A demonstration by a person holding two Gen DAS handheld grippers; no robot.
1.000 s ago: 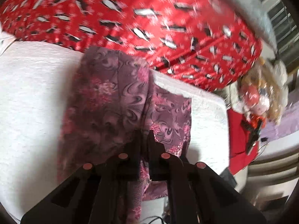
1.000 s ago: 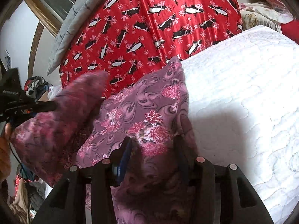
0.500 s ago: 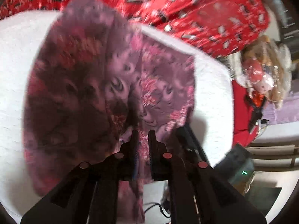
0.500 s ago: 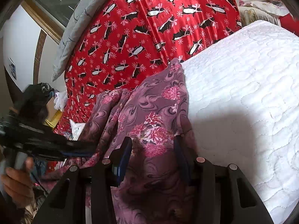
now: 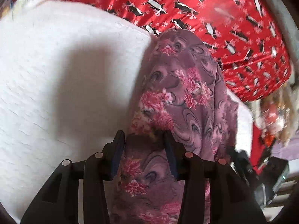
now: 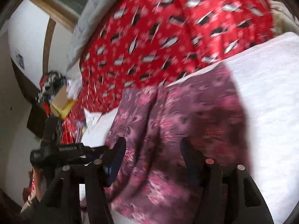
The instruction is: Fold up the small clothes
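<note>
A small purple garment with pink flowers (image 5: 186, 93) lies folded lengthwise on the white quilted bed (image 5: 56, 74). My left gripper (image 5: 143, 140) is open, its jaws apart just over the garment's near part. In the right wrist view the garment (image 6: 177, 115) lies flat and blurred. My right gripper (image 6: 153, 147) is open above its near edge. The left gripper's black body (image 6: 61, 151) shows at the garment's left side.
A red blanket with penguin prints (image 5: 205, 9) is heaped along the far edge of the bed, and it also shows in the right wrist view (image 6: 168, 28). Clutter and a cardboard box (image 6: 59, 100) stand off the bed's left end. Bags and red items (image 5: 271, 115) lie beyond its right end.
My left gripper was shut on the garment, carried it over and has opened; the cloth now lies flat. My right gripper has opened wider and shifted; its view is blurred.
</note>
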